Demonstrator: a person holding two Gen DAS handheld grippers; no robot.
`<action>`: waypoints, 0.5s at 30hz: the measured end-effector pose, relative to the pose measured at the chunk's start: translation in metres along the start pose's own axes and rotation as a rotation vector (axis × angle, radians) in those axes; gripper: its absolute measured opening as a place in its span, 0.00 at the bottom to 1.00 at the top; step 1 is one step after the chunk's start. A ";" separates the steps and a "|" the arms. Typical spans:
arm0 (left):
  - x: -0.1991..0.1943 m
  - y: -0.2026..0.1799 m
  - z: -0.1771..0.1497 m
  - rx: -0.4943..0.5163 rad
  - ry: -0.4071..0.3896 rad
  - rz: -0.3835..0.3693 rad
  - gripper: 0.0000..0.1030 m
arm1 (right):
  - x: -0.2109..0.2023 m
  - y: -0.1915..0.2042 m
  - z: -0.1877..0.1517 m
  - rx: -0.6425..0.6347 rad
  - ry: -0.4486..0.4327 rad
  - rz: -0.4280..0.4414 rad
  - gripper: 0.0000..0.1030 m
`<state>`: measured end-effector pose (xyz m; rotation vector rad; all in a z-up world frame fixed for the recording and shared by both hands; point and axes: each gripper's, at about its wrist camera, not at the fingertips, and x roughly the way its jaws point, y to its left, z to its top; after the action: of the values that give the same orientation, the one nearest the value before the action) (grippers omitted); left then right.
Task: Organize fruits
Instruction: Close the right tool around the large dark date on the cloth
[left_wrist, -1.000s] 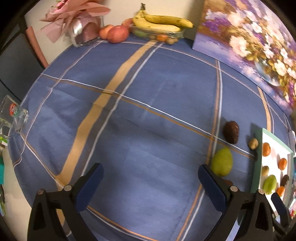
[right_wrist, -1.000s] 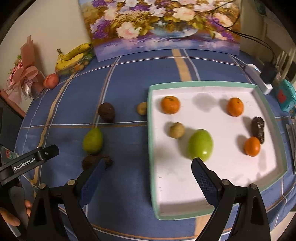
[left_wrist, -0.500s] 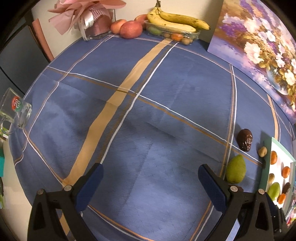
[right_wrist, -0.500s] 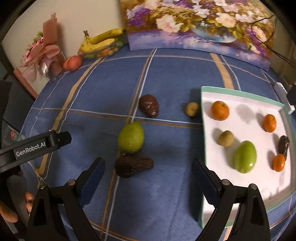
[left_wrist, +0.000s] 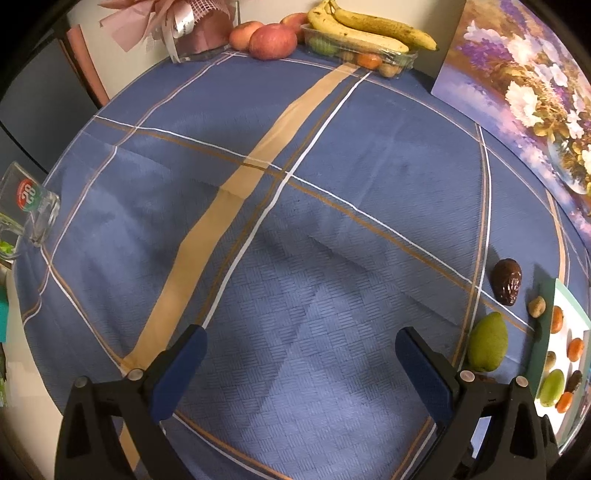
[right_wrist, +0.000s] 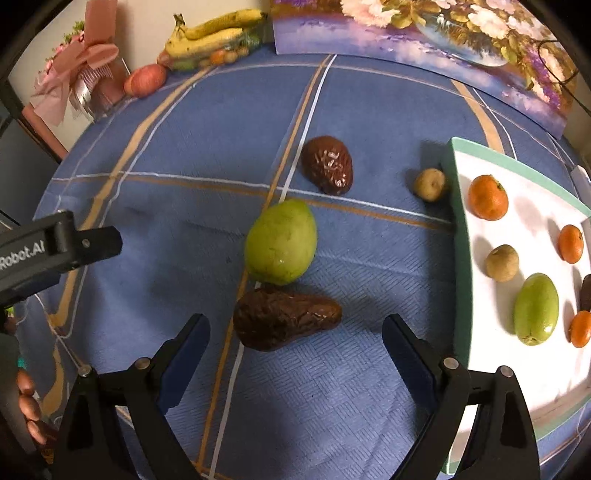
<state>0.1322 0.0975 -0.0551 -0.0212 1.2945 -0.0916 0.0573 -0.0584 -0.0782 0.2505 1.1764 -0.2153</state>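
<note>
Pick step: your right gripper (right_wrist: 295, 332), jaws open and empty, lines up on the dark avocado (right_wrist: 284, 323); descend, straddle it, close, then carry to the tray (right_wrist: 458, 258); left gripper (left_wrist: 299, 354) idles open.

"Robot.AI" on the left claw (right_wrist: 59, 247) body

Both wrist views above blue tablecloth (left_wrist: 332, 229), sharing green mango (right_wrist: 281, 242).

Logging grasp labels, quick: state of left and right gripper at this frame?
Left gripper: open, holding nothing, over bare tablecloth.
Right gripper: open, holding nothing, dark brown avocado just ahead between its fingers.
</note>
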 end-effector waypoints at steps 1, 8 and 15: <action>0.000 0.000 0.000 0.000 0.001 -0.001 1.00 | 0.001 0.002 0.000 -0.010 -0.001 -0.002 0.92; 0.002 0.000 0.002 0.002 0.004 -0.004 1.00 | 0.003 0.013 0.000 -0.049 -0.006 -0.011 0.92; 0.004 -0.003 0.001 0.019 0.004 0.012 1.00 | 0.001 0.018 -0.001 -0.079 -0.009 -0.004 0.87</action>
<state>0.1342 0.0939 -0.0581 0.0031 1.2974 -0.0940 0.0624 -0.0409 -0.0776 0.1778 1.1737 -0.1724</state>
